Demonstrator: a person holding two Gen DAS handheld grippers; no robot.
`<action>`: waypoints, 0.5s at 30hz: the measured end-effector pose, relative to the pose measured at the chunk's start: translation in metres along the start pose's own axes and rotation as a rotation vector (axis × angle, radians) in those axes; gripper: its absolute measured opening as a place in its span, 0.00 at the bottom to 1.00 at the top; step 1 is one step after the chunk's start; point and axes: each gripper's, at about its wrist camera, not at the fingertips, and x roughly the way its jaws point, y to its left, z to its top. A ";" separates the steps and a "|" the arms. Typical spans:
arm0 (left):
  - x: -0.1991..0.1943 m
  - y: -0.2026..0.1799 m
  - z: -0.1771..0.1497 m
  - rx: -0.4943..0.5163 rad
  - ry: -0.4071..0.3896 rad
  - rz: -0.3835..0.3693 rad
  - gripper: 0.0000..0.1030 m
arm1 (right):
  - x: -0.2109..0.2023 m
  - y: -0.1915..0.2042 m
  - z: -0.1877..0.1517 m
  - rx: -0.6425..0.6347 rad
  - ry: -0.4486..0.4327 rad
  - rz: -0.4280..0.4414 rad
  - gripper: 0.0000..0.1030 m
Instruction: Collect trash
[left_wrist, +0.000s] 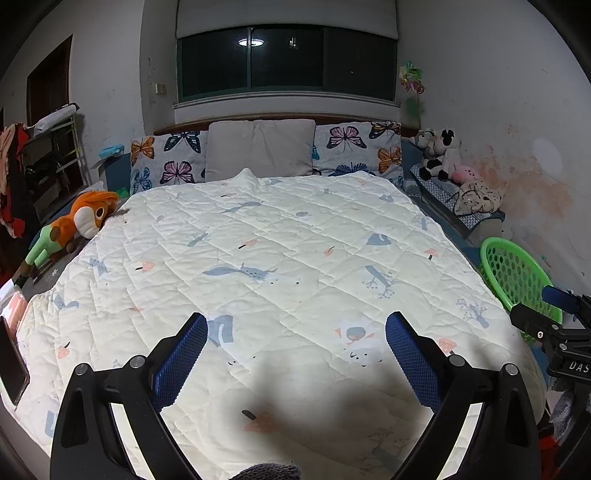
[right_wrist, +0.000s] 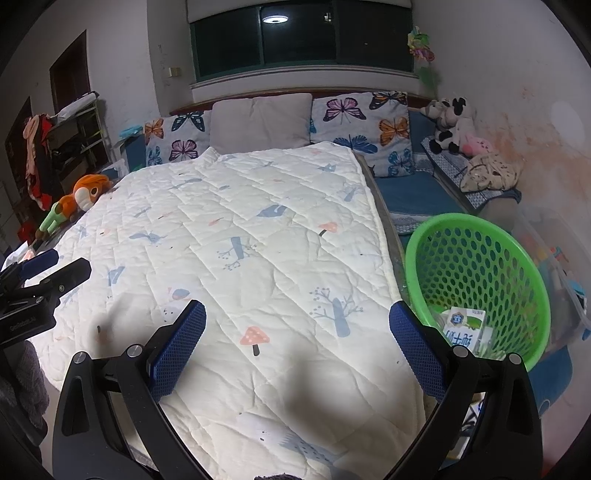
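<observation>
Currently both level over the quilt (left_wrist: 295, 240), empty: left gripper (left_wrist: 295, 354) and right gripper (right_wrist: 297, 347) spread wide. Basket (right_wrist: 476, 236) just right of right gripper, holding a carton (right_wrist: 463, 330), probably milk.

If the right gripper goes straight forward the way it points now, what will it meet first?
Most likely the white quilt on the bed. The right gripper is open and empty, and nothing lies between its fingers and the quilt. The green basket is off to its right. Depth is uncertain.
</observation>
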 end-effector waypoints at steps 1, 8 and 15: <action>0.000 0.000 0.000 -0.001 0.001 0.000 0.91 | 0.000 0.000 0.000 0.000 0.001 0.002 0.96; 0.001 0.000 -0.001 -0.002 0.001 0.000 0.91 | 0.002 0.002 0.001 -0.003 0.002 0.001 0.96; 0.001 0.001 -0.002 -0.003 0.002 0.003 0.91 | 0.003 0.003 0.001 -0.008 0.005 0.007 0.96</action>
